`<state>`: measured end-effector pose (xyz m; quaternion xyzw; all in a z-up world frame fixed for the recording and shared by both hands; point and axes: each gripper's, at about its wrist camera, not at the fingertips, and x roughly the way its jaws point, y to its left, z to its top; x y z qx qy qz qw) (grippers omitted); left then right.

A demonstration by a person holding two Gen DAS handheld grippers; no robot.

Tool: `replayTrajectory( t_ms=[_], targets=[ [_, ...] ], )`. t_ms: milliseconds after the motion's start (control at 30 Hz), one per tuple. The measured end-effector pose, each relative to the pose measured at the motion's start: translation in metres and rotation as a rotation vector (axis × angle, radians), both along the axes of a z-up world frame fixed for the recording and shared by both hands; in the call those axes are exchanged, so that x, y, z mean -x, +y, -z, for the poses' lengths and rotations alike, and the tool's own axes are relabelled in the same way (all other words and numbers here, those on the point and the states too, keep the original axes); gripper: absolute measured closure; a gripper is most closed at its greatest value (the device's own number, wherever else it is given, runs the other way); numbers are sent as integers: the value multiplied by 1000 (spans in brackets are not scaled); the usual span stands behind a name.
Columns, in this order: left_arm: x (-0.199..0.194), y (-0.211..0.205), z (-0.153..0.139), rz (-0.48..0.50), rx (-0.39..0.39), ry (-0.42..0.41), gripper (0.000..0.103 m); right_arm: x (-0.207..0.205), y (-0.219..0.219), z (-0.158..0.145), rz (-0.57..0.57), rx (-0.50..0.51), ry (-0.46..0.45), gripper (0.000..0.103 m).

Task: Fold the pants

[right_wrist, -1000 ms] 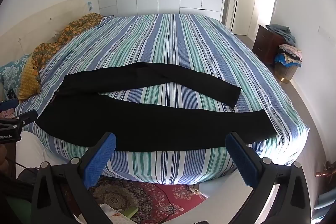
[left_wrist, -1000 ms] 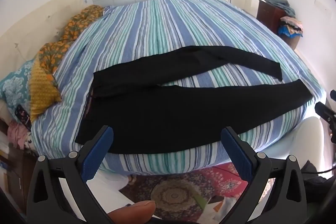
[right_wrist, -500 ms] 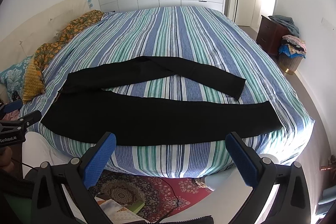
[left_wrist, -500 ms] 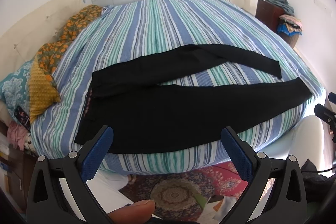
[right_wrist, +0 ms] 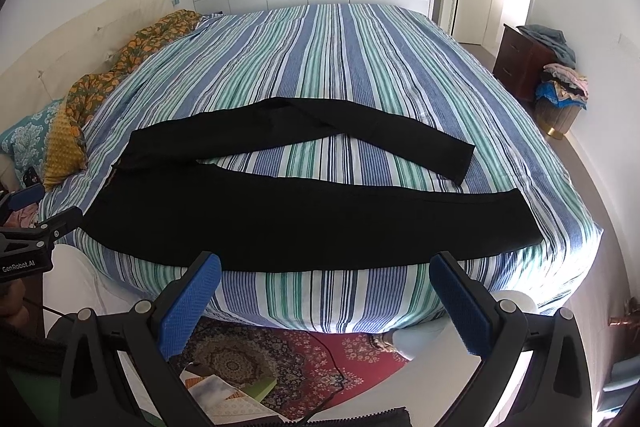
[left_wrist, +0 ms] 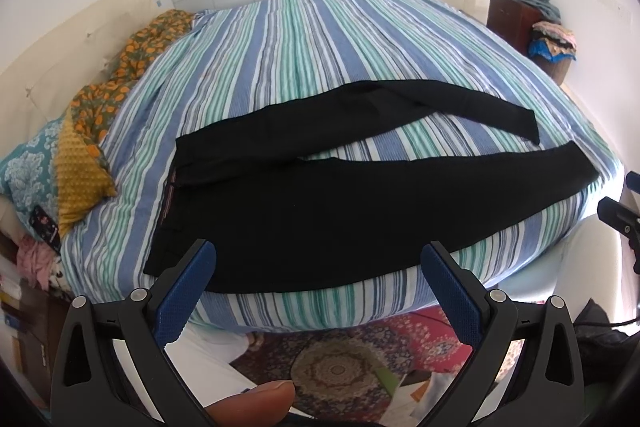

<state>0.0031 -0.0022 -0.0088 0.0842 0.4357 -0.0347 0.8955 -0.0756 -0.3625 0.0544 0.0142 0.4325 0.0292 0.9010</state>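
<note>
Black pants lie spread flat on the striped bed, waistband to the left, legs splayed to the right; the far leg bends at the knee. They also show in the right wrist view. My left gripper is open and empty, held off the bed's near edge below the waist end. My right gripper is open and empty, off the near edge below the near leg. Each gripper shows at the edge of the other's view.
The striped bed fills the room's middle. Patterned pillows lie at its left. A dark dresser and a clothes basket stand at the right wall. A patterned rug with papers lies below the grippers.
Both grippers have moved a little closer to the bed's near edge and tilted slightly; the pants sit larger in view. The pants have not moved.
</note>
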Motion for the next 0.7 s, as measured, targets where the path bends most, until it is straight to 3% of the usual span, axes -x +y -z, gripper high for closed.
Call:
replayTrajectory(
  t_ms=[700],
  targets=[
    [0, 1, 3, 2, 0, 3, 0, 1, 9, 3, -37, -8, 5, 0]
  ],
)
